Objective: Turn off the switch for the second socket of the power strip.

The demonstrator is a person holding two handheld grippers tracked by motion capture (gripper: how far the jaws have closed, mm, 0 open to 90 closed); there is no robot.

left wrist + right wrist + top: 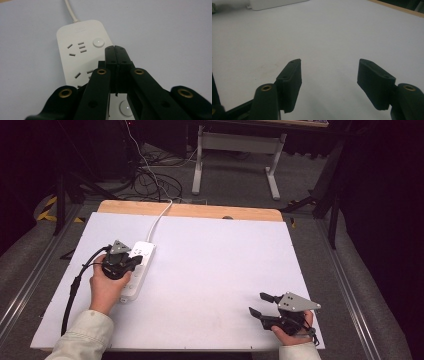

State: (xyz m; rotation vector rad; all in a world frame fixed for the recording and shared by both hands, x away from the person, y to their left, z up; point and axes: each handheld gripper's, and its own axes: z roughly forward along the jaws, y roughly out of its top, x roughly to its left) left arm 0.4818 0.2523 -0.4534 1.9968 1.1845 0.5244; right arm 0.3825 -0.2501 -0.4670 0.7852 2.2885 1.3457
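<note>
A white power strip (136,270) lies at the left of the white table top (210,270), its cord running off toward the far edge. My left gripper (134,262) hovers right over it, held from above by a hand. In the left gripper view the strip (77,55) shows sockets and a round button (98,42); my left gripper (115,48) is shut with its pads pressed together and nothing between them, just short of that button. At the near right my right gripper (260,304) rests low with its jaws apart; the right gripper view shows the same gripper (329,75) open over bare table.
The strip's white cord (159,219) leads over the wooden far edge (190,210) to cables on the floor. A black cable (75,285) trails from the left gripper along the table's left side. A white desk frame (235,155) stands beyond the table.
</note>
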